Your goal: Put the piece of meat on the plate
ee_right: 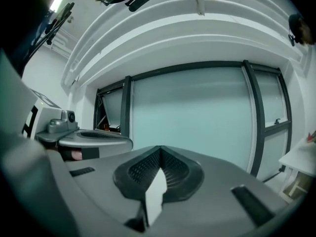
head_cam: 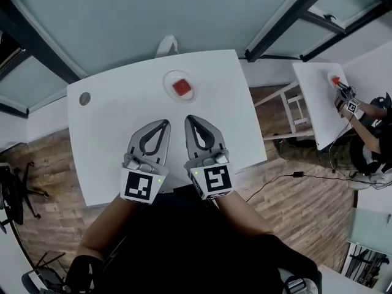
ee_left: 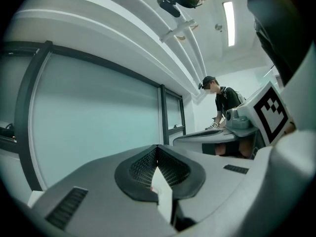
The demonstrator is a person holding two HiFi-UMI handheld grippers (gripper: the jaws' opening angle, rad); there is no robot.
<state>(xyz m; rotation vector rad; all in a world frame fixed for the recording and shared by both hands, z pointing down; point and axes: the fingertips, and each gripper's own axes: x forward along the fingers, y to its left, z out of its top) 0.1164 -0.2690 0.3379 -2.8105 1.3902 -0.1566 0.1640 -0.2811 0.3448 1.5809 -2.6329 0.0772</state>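
A red piece of meat lies on a small round plate at the far middle of the white table. My left gripper and my right gripper hover side by side over the table's near half, both short of the plate. Both are shut with nothing between the jaws. In the left gripper view the left gripper's jaws meet at the tips and point level at a glass wall. The right gripper view shows the right gripper the same way. Neither gripper view shows the plate or the meat.
A small grey disc lies near the table's left edge, and a white object stands at its far edge. To the right are a white stool and a second table, where another person works. A cable runs across the wooden floor.
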